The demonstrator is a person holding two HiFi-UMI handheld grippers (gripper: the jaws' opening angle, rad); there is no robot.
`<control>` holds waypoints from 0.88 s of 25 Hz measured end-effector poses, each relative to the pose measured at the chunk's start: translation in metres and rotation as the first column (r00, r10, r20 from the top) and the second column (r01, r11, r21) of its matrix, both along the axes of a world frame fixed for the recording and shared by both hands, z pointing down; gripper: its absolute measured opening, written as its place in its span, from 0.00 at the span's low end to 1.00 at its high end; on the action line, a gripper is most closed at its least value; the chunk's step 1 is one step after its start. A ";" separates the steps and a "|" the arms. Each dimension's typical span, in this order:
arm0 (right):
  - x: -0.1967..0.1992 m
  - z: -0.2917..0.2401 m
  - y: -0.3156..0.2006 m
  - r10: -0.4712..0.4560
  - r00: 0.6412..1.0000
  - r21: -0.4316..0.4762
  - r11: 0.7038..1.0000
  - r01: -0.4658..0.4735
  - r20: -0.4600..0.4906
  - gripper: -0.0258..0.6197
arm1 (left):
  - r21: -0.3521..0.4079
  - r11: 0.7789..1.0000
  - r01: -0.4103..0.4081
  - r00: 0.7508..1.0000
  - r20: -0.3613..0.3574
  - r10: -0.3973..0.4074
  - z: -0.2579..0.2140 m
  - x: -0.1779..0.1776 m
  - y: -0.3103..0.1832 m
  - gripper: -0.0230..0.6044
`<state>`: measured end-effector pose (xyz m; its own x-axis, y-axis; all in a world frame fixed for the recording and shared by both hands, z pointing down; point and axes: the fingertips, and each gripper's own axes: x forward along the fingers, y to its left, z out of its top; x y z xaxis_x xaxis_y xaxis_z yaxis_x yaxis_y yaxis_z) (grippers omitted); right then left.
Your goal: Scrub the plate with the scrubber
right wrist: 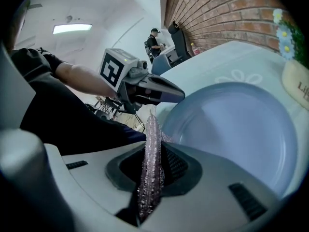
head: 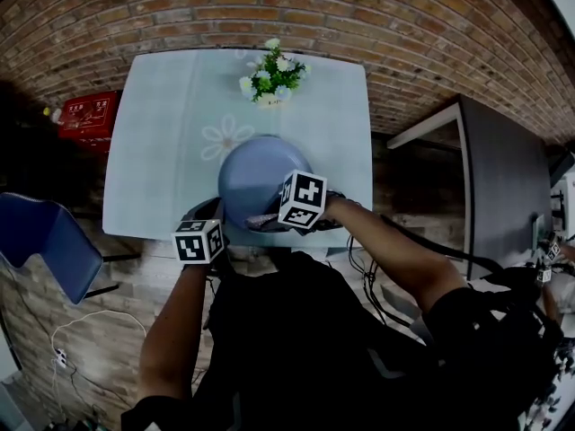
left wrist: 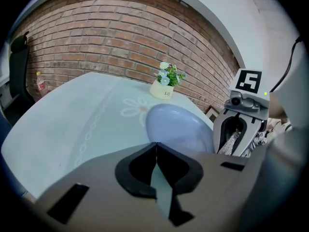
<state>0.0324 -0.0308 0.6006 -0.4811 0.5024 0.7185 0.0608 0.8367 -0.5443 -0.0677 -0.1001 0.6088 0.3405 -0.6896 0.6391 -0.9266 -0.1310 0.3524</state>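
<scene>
Locate the blue plate (head: 256,164) flat on the pale surface (head: 162,133), close to its 6 o'clock edge in the head view. Find a small pot of flowers (head: 272,77) at 12 o'clock from the plate, near the far edge and apart from the plate. Read the left tool (left wrist: 155,148) as closed: jaw tips pressed together, nothing gripped between them. Place it at roughly 7 o'clock of the plate, tips just at the near rim; contact with the rim not determinable. Read the right tool (right wrist: 152,146) as clamped on the scrubber (right wrist: 149,178), a thin glittery pinkish strip held edge-on and projecting upward past the jaw tips. Place this tool at roughly 5 o'clock of the plate, jaws reaching over the near rim. In the right gripper view, note the scrubber's free end just beside the rim at about 9 o'clock of the plate; contact between the two not determinable. Off the surface, note a blue chair (head: 49,241) at 8 o'clock, a red crate (head: 88,117) at 10 o'clock, a brick wall (head: 422,43) at 12 o'clock and a dark desk (head: 503,178) at 3 o'clock. In the right gripper view, note a person (right wrist: 154,40) far off at 11 o'clock.
</scene>
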 end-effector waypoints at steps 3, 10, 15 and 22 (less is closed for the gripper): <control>0.005 0.001 -0.003 -0.037 0.999 0.027 0.999 0.038 -0.020 0.14 | -0.002 1.000 -0.018 1.000 0.000 0.018 -0.001 0.000 -0.002 0.06; 0.016 0.001 -0.007 -0.069 0.998 0.077 0.995 0.068 0.005 0.15 | -0.005 0.997 -0.081 0.997 -0.005 0.081 0.001 0.002 -0.001 0.06; 0.012 -0.011 -0.058 0.230 0.970 0.144 0.960 -0.239 0.075 0.14 | -0.003 0.993 -0.122 0.993 -0.005 0.122 0.001 0.002 -0.003 0.06; 0.021 0.001 -0.118 0.511 0.852 0.269 0.809 -0.522 0.116 0.15 | 0.007 0.994 -0.107 0.994 -0.031 0.107 -0.001 0.000 -0.007 0.06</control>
<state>0.0538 -0.1488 0.6013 -0.6404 -0.0477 0.7666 -0.4092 0.8658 -0.2880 -0.0681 -0.1069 0.6079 0.4324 -0.6517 0.6231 -0.8957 -0.2310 0.3799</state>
